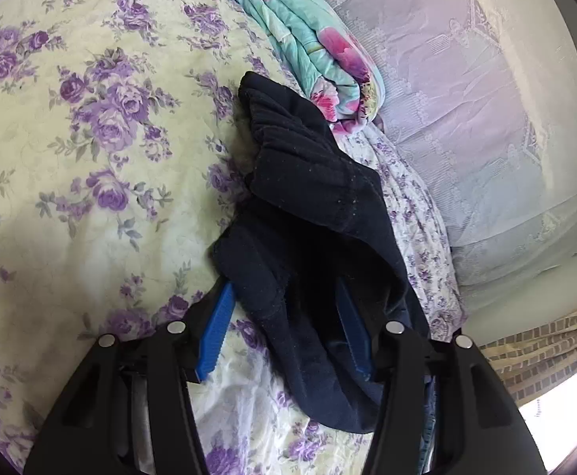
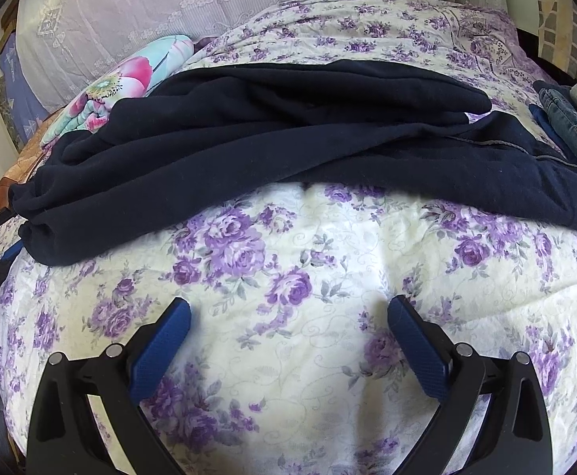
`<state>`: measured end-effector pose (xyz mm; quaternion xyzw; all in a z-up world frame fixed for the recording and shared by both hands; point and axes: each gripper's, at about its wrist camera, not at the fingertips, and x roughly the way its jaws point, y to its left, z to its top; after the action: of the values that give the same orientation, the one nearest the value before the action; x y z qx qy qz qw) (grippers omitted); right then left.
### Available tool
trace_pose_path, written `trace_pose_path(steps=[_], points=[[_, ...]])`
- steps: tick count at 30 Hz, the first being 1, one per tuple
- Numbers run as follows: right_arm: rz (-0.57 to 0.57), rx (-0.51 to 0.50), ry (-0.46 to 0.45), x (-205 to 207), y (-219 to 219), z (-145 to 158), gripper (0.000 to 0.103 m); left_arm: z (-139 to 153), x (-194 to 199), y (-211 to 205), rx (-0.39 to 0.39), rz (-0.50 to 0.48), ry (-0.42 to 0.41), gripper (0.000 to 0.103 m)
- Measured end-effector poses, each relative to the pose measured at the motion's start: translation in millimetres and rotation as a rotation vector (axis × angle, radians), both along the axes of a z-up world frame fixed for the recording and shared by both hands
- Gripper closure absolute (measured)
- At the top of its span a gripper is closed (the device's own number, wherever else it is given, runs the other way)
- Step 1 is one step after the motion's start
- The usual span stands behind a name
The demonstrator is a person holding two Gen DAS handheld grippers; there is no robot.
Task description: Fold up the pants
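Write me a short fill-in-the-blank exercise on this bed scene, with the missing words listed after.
1. The dark navy pants lie on a bedspread printed with ____ roses.
2. The left gripper has ____ fabric between its fingers.
3. The right gripper is open and holds ____.
4. The folded quilt beyond the pants is mainly ____ with pink flowers.

Missing words: purple; pants; nothing; turquoise

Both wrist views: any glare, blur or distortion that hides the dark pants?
Left wrist view: sharp, heavy fisheye bending, window blown out at lower right; the pants read near black, folds lost between the left claw fingers. Right wrist view: sharp, evenly lit; the bedspread bulges from the lens, pants creases faintly visible.
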<state>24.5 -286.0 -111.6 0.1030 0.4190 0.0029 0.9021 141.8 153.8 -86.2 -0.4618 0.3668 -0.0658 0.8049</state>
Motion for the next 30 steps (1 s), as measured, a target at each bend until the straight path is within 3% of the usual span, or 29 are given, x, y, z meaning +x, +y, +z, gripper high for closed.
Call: trace_pose_path(steps=[3,4,5,7,9,11,13,16,18,19,21,22,23,24,25,30], points=[[0.000,0.001,-0.001,0.2,0.0,0.0,0.003,-1.7,-12.2,6.4,-0.026,0.000,0.009,0.052],[0.000,0.002,-0.001,0.3,0.0,0.0,0.003,-1.5,-11.6,8.1,-0.033,0.003,0.018,0.060],[0.000,0.000,0.000,0.5,0.3,0.0,0.003,-3.9,-17.8,10.5,-0.034,0.005,0.029,0.075],[0.000,-0.002,0.000,0.5,-0.1,0.0,0.003,-15.0,-22.2,17.7,-0.080,0.013,0.068,0.084],[0.000,0.001,0.000,0.6,-0.4,-0.1,0.003,-21.3,-25.4,22.0,-0.111,0.032,0.079,0.085],[0.001,-0.001,0.000,0.5,0.0,-0.3,0.003,-18.8,-21.4,19.8,-0.081,0.048,0.094,0.084],[0.001,0.001,-0.001,0.4,-0.5,-0.3,0.003,-15.9,-15.6,16.1,-0.064,0.071,0.100,0.072],[0.001,0.001,-0.001,0.6,0.2,-0.3,0.003,-4.0,-5.2,4.6,-0.022,0.063,0.059,0.035],[0.001,0.001,-0.001,0.3,-0.1,-0.2,0.003,2.1,0.7,-4.4,0.025,0.056,0.053,0.030],[0.001,0.003,-0.002,0.3,-0.2,-0.1,0.003,2.2,1.0,-5.6,0.039,0.051,0.044,0.032],[0.001,0.009,-0.005,0.2,-0.3,-0.4,0.003,-1.8,-0.4,-0.9,0.048,0.046,0.042,0.056],[0.001,0.012,-0.006,0.2,-0.6,-0.5,0.003,-8.1,-3.2,7.4,0.020,0.050,0.050,0.077],[0.001,0.014,-0.006,0.4,-0.8,-0.5,0.003,-13.6,-6.9,14.3,-0.015,0.053,0.053,0.085],[0.001,0.014,-0.006,0.5,-1.3,-0.6,0.003,-23.1,-8.4,24.8,-0.095,0.035,0.046,0.086],[0.001,0.014,-0.006,0.6,-1.3,-0.6,0.003,-26.4,-9.1,29.6,-0.128,0.021,0.039,0.088],[0.001,0.039,-0.015,0.1,-4.5,-0.2,0.003,-8.6,-23.1,41.2,-0.171,-0.019,-0.009,0.089]])
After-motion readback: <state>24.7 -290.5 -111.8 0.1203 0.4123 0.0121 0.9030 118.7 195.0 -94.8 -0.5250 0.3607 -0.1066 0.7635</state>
